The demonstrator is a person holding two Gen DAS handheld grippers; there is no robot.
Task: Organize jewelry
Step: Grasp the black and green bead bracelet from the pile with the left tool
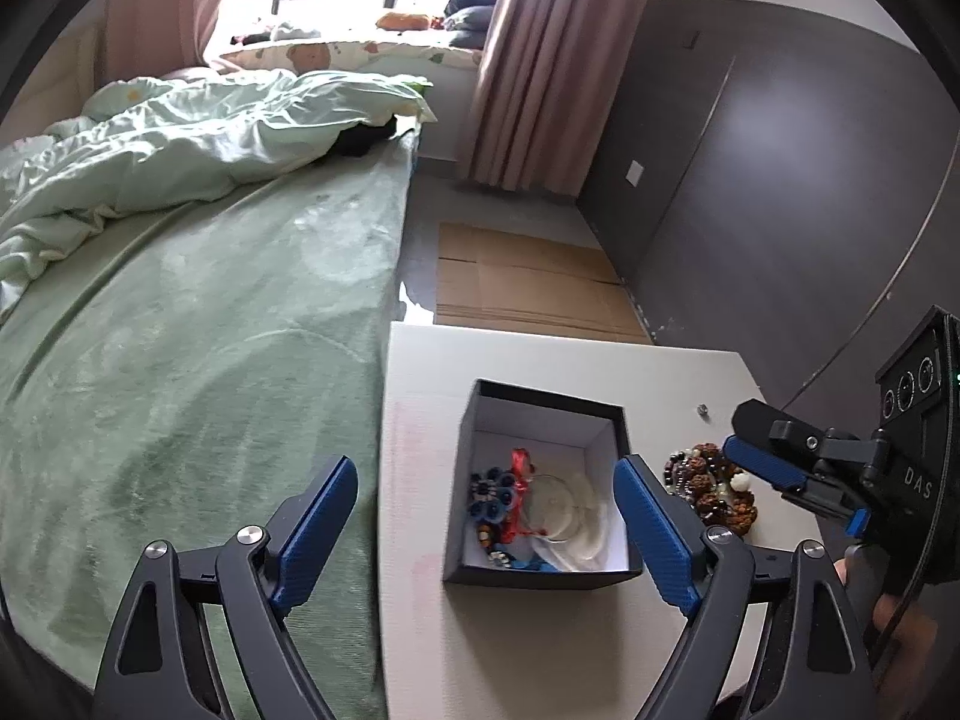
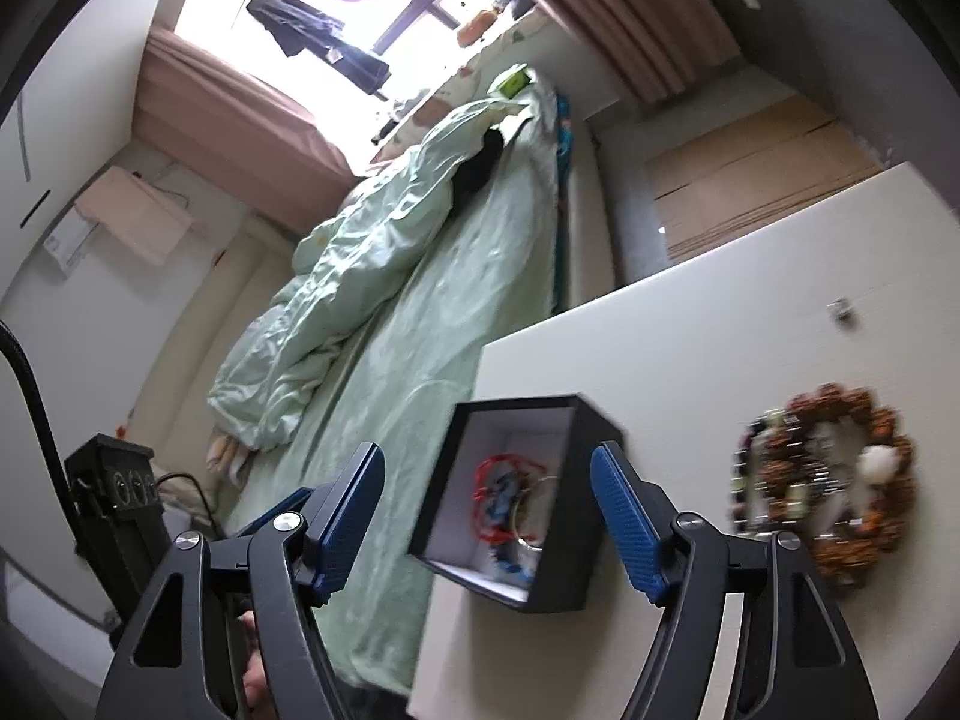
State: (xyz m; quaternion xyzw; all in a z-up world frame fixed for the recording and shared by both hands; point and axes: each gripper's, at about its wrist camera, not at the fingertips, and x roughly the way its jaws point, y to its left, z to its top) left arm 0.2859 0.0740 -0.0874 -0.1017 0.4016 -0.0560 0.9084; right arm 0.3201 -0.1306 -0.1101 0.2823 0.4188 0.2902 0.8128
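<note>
A black open box [image 1: 543,577] with a white lining stands on the white table [image 1: 540,648]. It holds a red cord bracelet [image 1: 521,468], blue beads [image 1: 489,495] and clear bangles [image 1: 564,510]. My left gripper [image 1: 486,522] is open and empty, its jaws wide above the box. Brown bead bracelets [image 1: 714,492] lie right of the box; in the right wrist view [image 2: 840,480] they are blurred. My right gripper [image 2: 486,504] is open and empty, with the box [image 2: 558,588] between its fingers in that view. It shows in the left wrist view [image 1: 762,462] over the bracelets.
A small silver piece [image 1: 702,410] lies on the table beyond the bracelets, also in the right wrist view [image 2: 843,309]. A bed with green sheets [image 1: 198,372] borders the table's left edge. Flattened cardboard [image 1: 528,282] lies on the floor behind. A dark wall [image 1: 780,180] is at right.
</note>
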